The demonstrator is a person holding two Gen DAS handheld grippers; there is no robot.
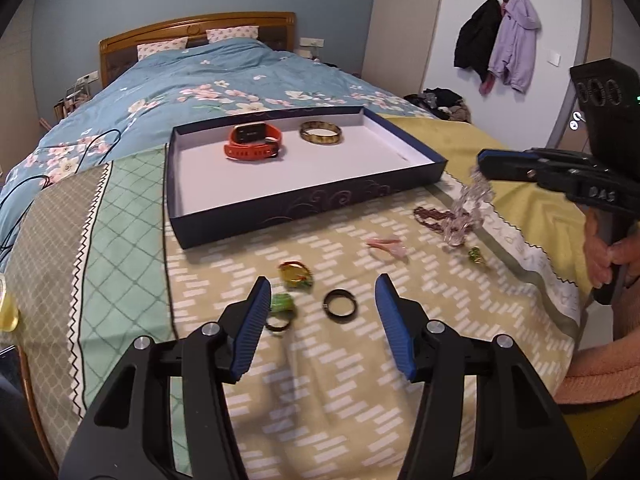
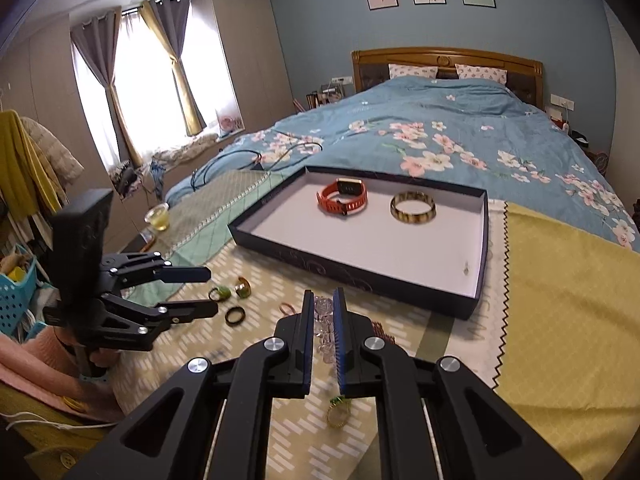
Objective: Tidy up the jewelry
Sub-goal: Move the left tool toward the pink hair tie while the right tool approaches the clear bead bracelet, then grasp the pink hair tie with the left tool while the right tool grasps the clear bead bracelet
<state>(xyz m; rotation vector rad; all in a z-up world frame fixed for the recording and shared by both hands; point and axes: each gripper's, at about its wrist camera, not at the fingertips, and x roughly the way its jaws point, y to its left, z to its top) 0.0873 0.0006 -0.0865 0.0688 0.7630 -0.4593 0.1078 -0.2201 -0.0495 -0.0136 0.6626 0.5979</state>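
clear bead bracelet blurred, mostly hidden between right gripper fingers pinching it, dangling above cloth, left gripper spread over black ring

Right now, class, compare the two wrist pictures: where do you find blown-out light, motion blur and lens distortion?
Right wrist view: the window is blown out white behind its curtains; the straight-sided tray looks skewed. Left wrist view: the clear bead bracelet hanging from the right gripper is smeared by motion blur, as are the rings near the left gripper; black corners mark the fisheye edge.
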